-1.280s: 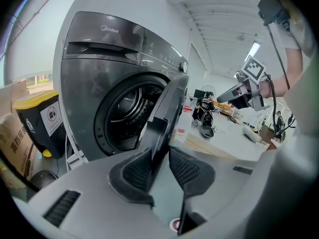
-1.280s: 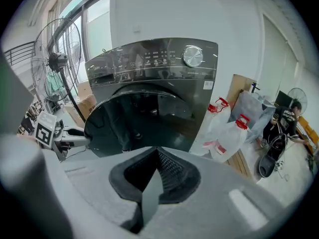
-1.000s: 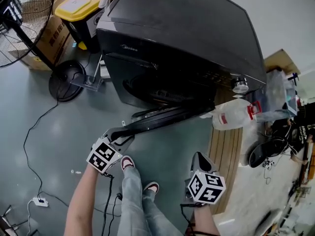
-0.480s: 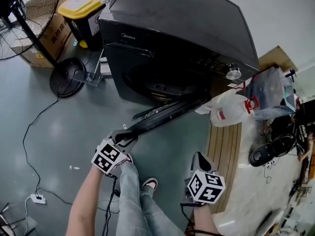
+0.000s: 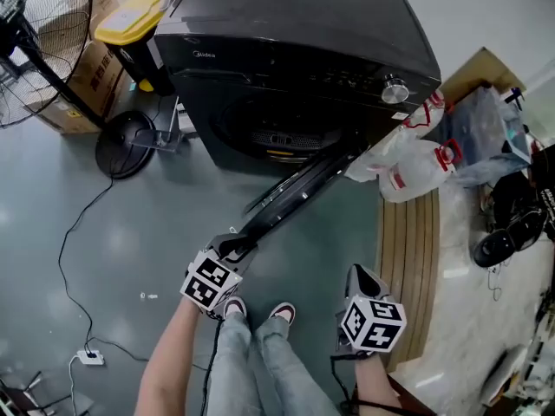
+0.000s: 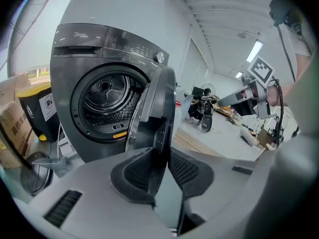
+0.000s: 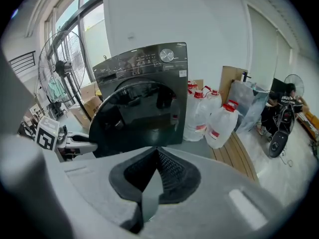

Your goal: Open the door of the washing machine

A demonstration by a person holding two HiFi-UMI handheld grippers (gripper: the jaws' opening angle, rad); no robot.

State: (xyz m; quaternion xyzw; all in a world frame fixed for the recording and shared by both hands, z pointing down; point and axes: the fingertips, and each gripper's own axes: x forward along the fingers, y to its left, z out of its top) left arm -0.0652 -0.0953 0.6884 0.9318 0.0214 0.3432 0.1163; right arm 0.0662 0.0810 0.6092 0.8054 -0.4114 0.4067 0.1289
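Observation:
The dark front-loading washing machine (image 5: 295, 24) stands at the top of the head view. Its round door (image 5: 295, 198) is swung well out from the front, and the drum (image 6: 104, 101) shows behind it. My left gripper (image 5: 236, 248) is shut on the door's free edge; in the left gripper view that edge (image 6: 157, 108) sits between the dark pads (image 6: 137, 171). My right gripper (image 5: 360, 277) hangs apart, lower right, shut with nothing in it. In the right gripper view its pads (image 7: 172, 171) meet and the door's glossy outer face (image 7: 139, 118) fills the middle.
A floor fan (image 5: 35, 50) with a round base (image 5: 126, 141), a yellow-lidded bin (image 5: 130, 20) and cardboard boxes (image 5: 87, 81) stand at left. Water jugs (image 5: 412, 167) and a wooden pallet (image 5: 408, 258) lie right of the machine. A cable and power strip (image 5: 89, 356) cross the floor. My shoes (image 5: 282, 312) are below.
The door has swung further out from the machine, with the left gripper still on its edge, moving toward me. The right gripper moved back along with it.

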